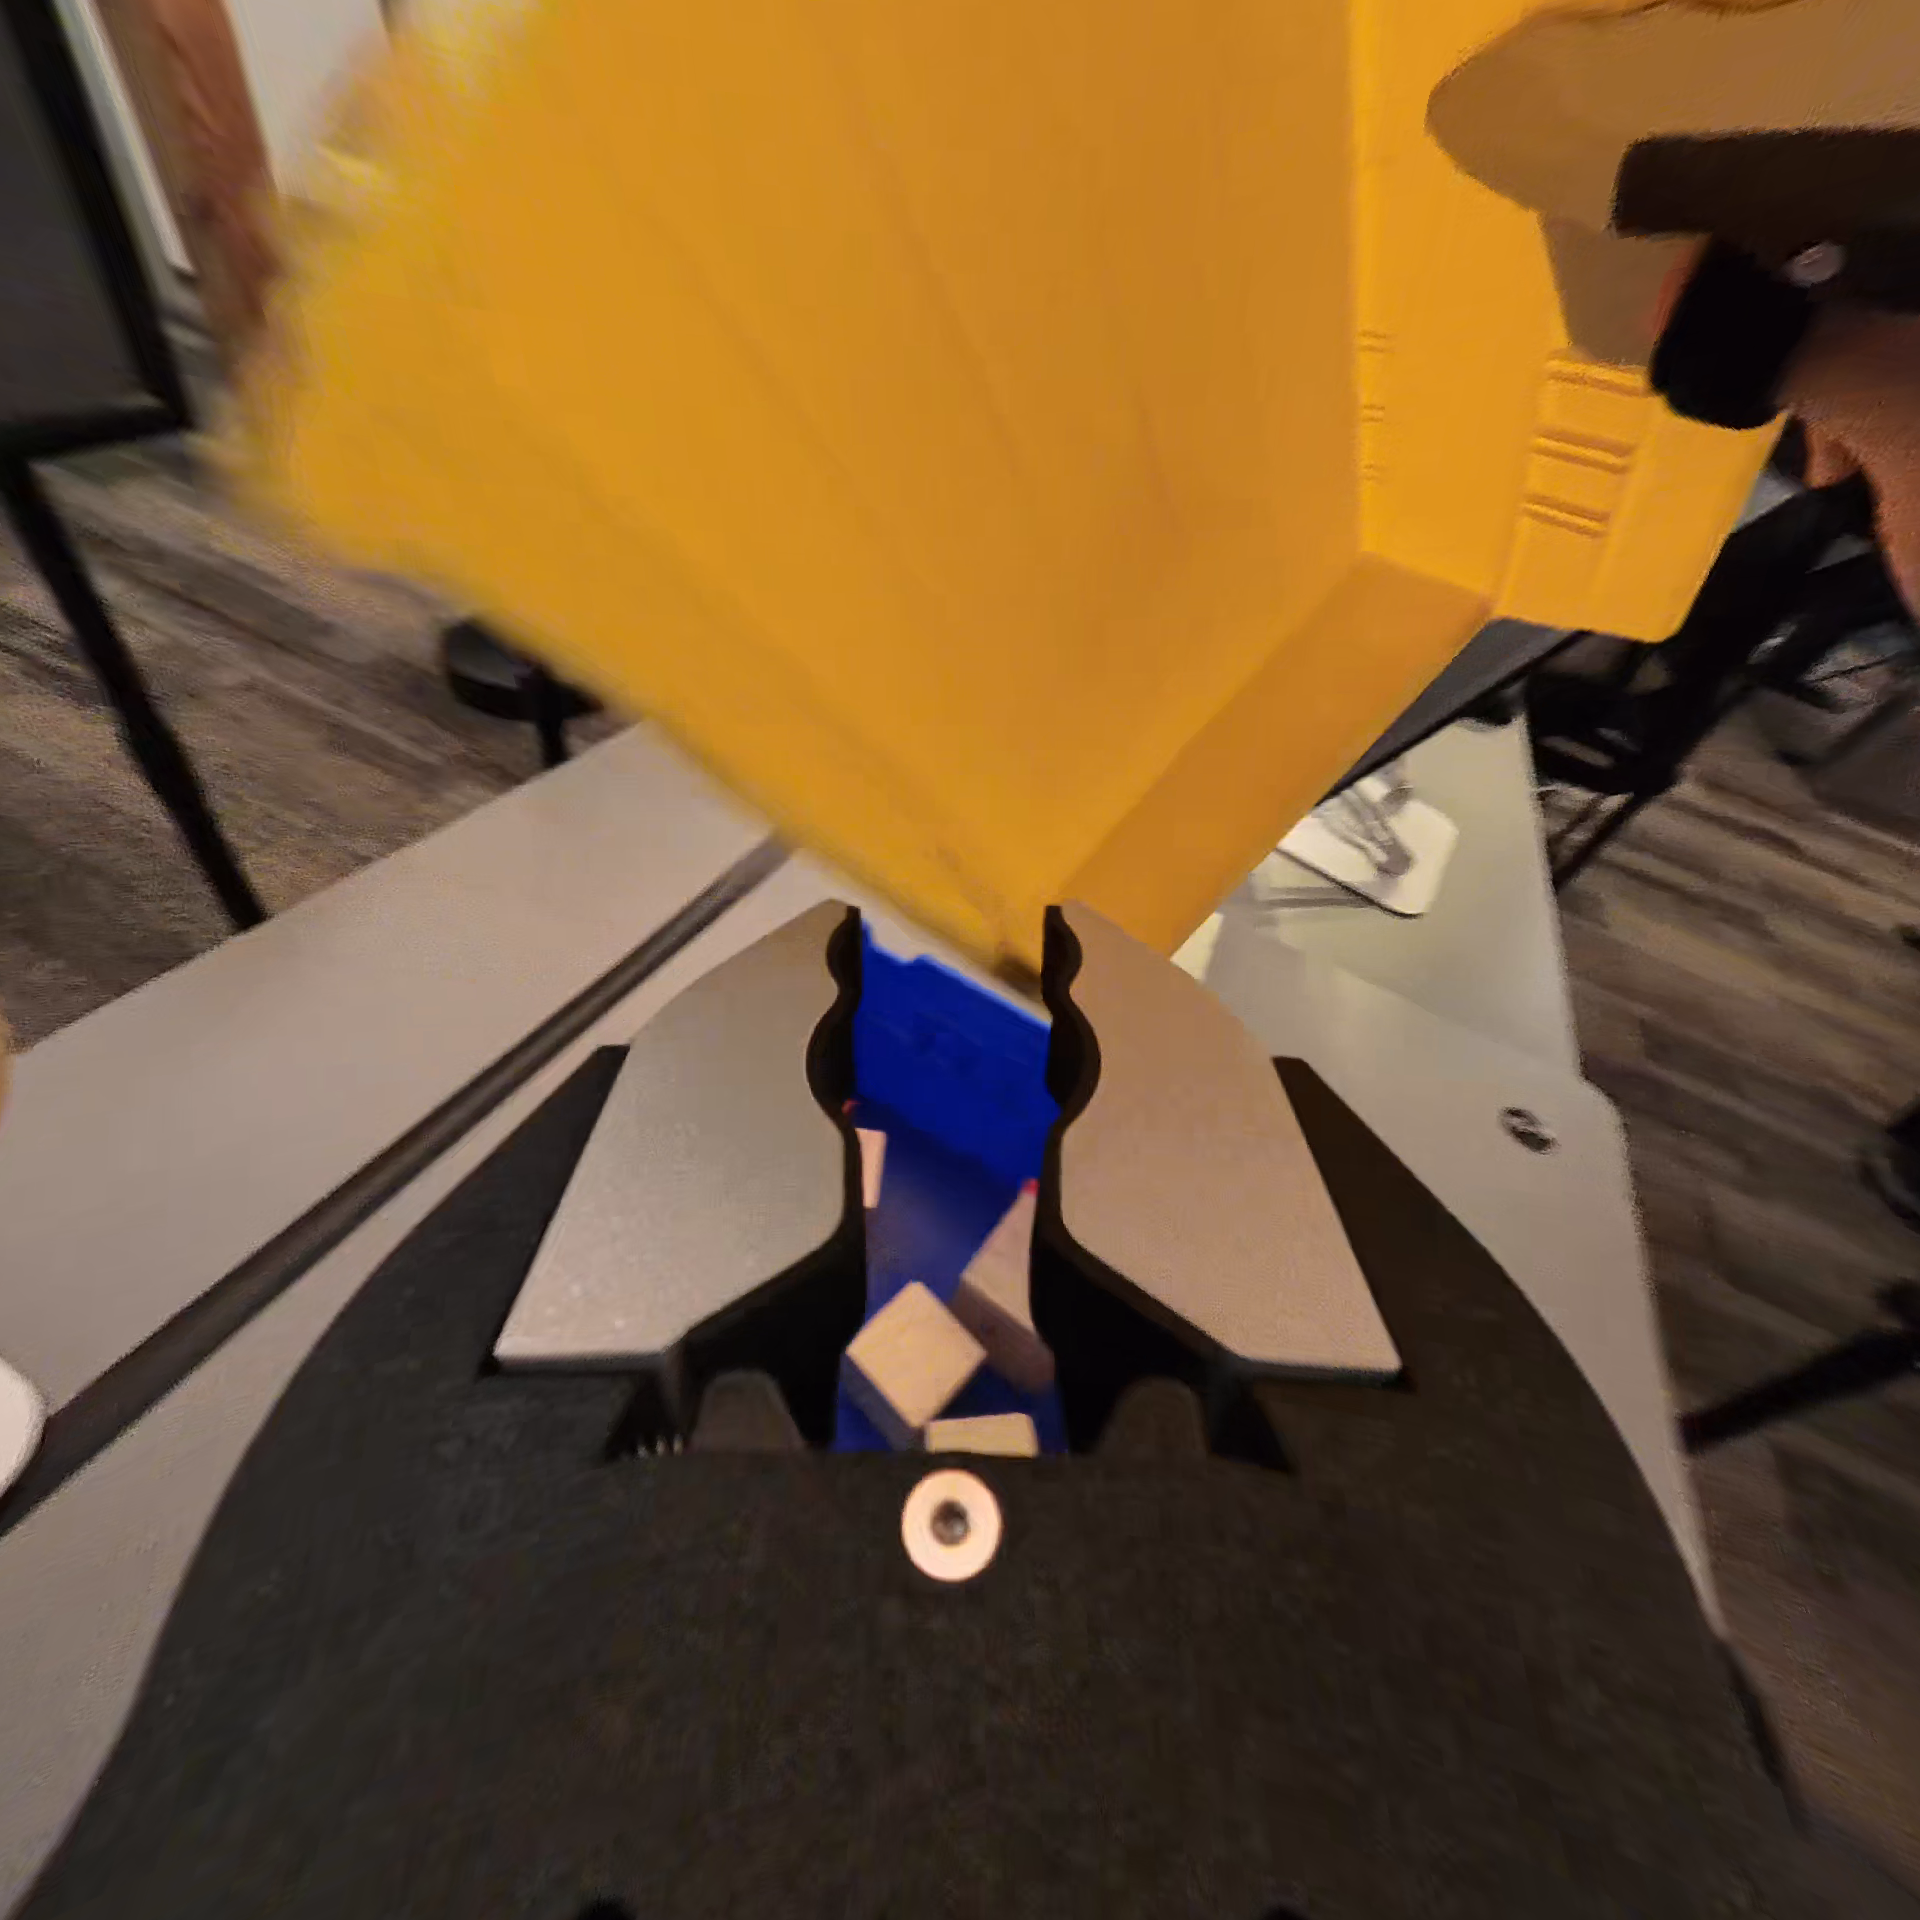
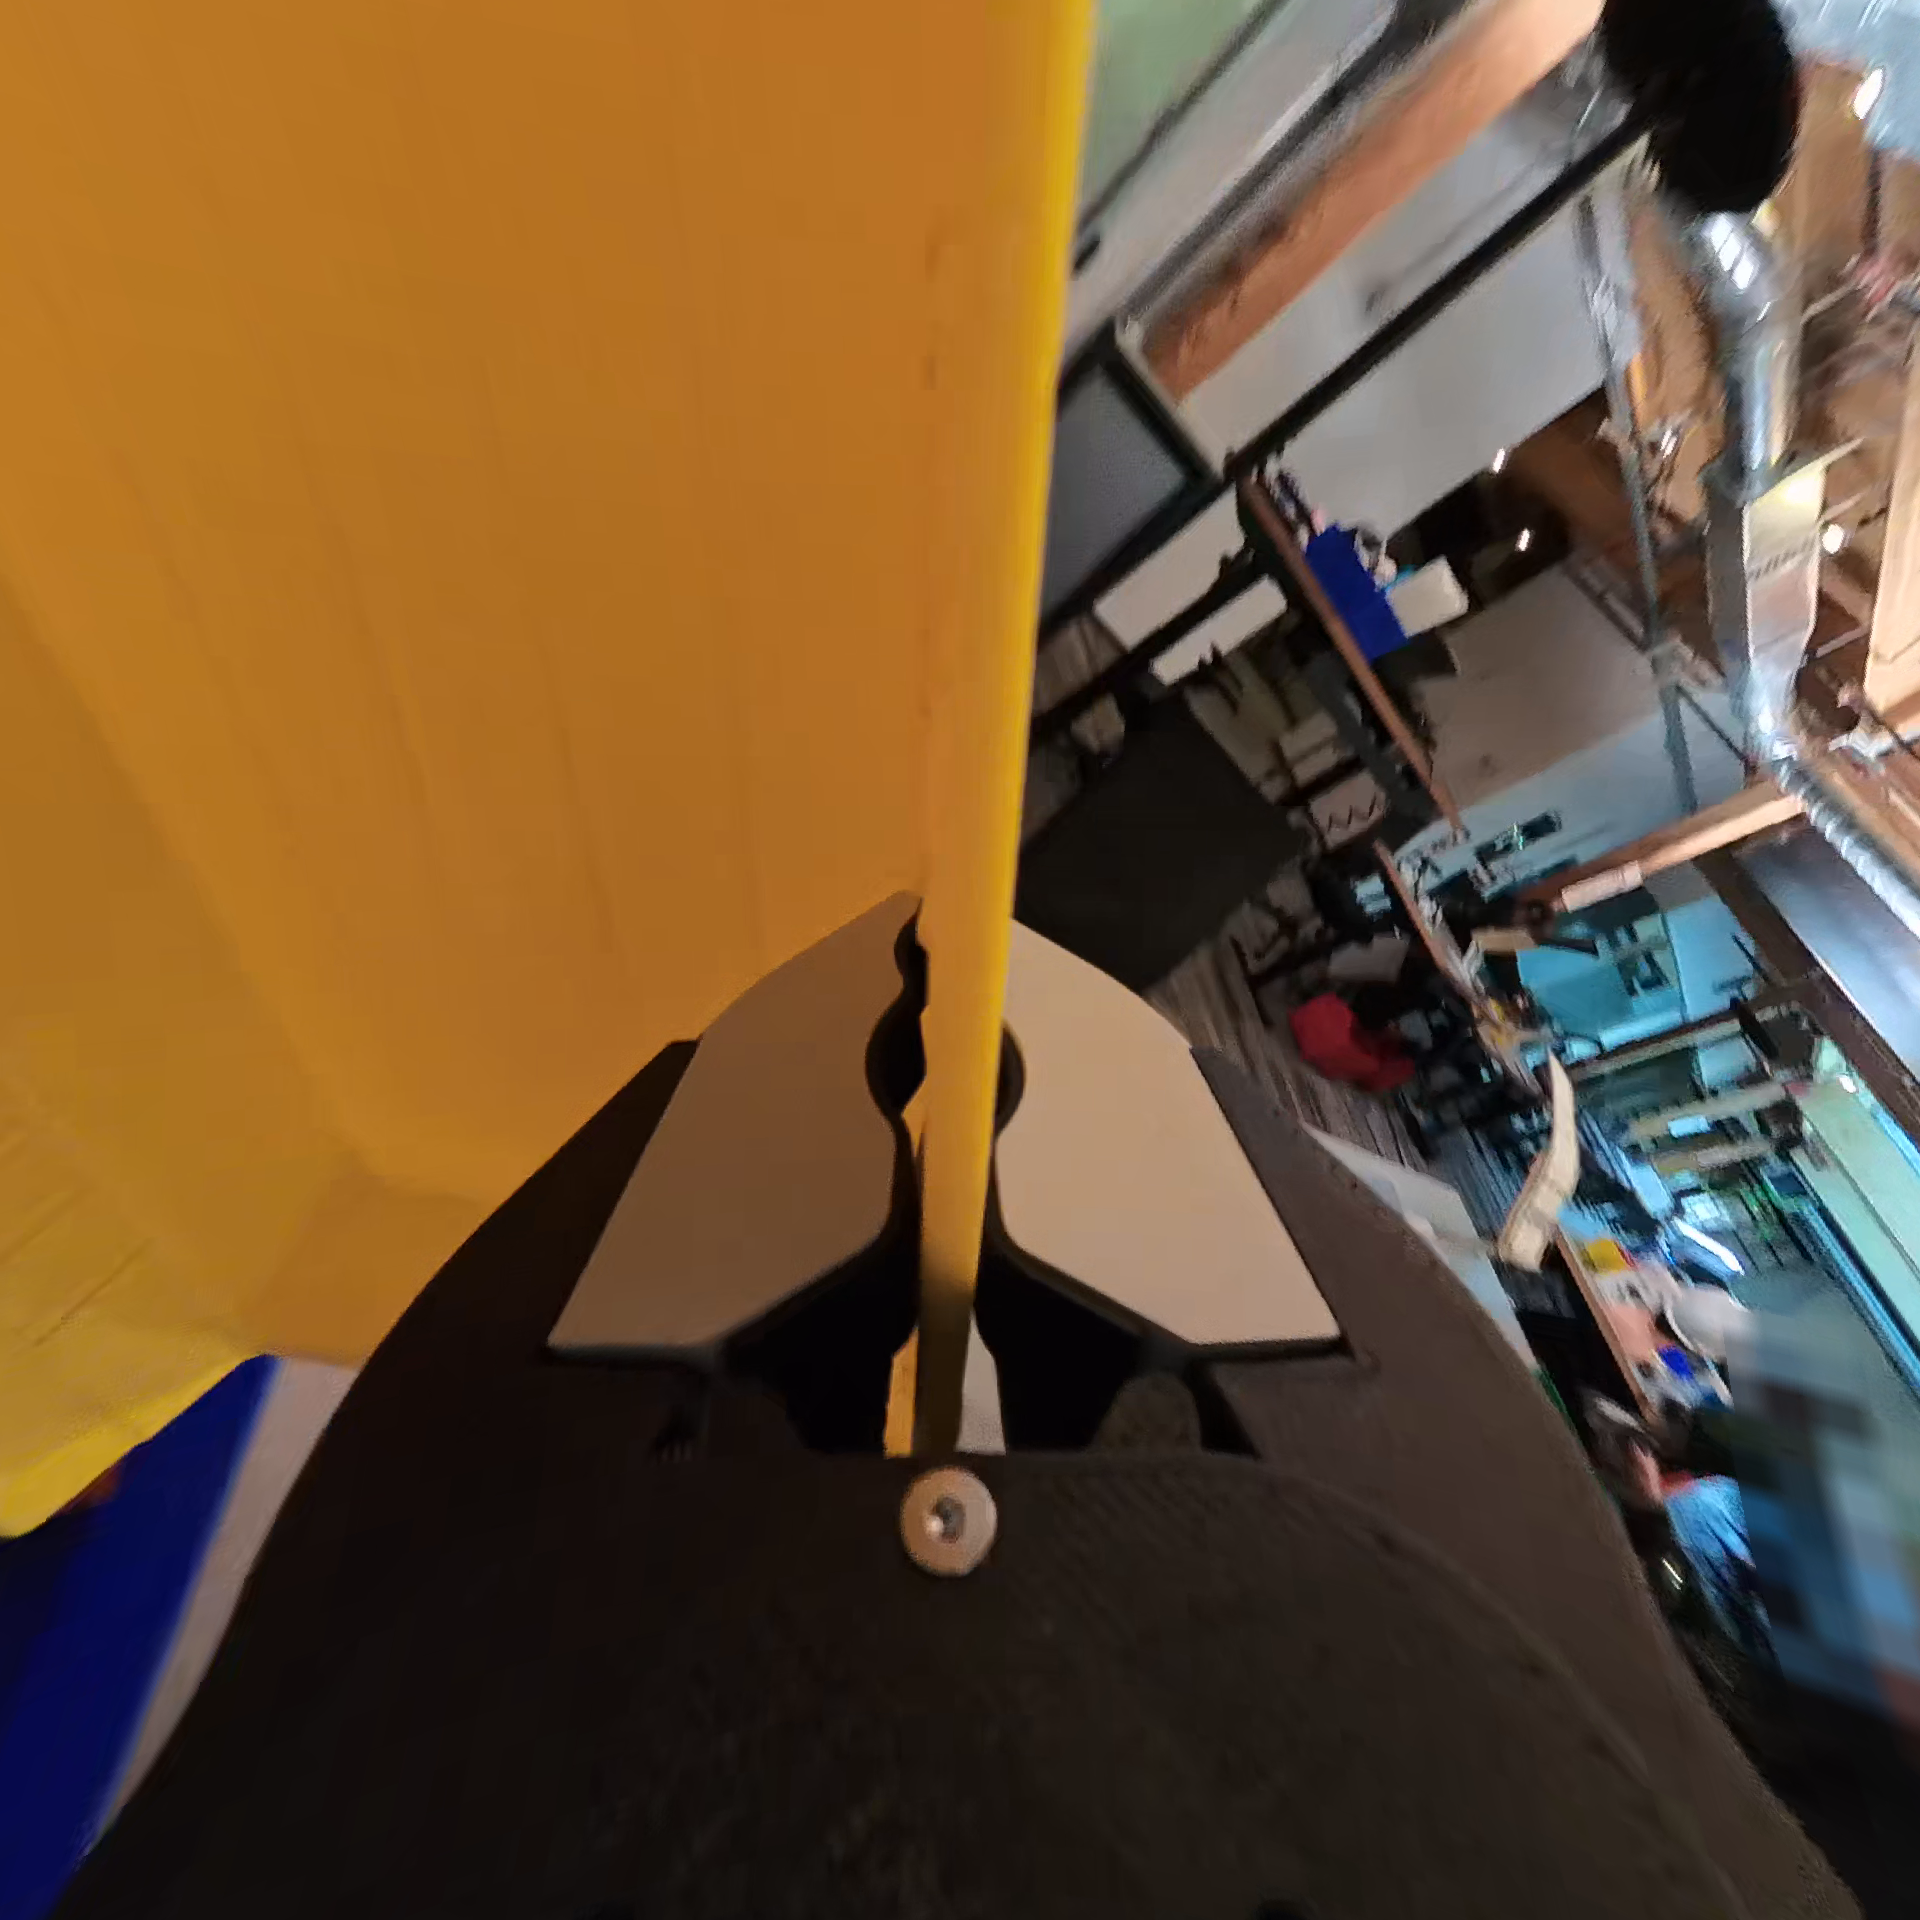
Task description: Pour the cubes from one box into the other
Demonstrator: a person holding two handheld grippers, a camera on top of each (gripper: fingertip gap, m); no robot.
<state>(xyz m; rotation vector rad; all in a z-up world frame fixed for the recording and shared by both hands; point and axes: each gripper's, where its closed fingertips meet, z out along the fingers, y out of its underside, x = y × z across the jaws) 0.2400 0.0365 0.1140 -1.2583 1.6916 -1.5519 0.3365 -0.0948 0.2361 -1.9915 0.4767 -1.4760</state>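
My right gripper (image 2: 961, 935) is shut on the thin wall of a yellow box (image 2: 468, 623), held tilted in the air. In the left wrist view the yellow box (image 1: 831, 416) hangs blurred with its lower rim just over a blue box (image 1: 956, 1049); the right gripper (image 1: 1714, 260) grips it at the top right. The blue box stands on the grey table (image 1: 312, 1039) and holds several wooden cubes (image 1: 914, 1361). My left gripper (image 1: 951, 925) is over the blue box, jaws a narrow gap apart, holding nothing I can see. A corner of the blue box (image 2: 83, 1610) shows at the right wrist view's lower left.
The table has a dark seam (image 1: 416, 1122) running diagonally and an edge at the right. A flat white stand (image 1: 1361, 842) lies beyond the boxes. Dark floor and black stand legs (image 1: 135, 707) surround the table. A cluttered workshop with benches (image 2: 1403, 727) fills the background.
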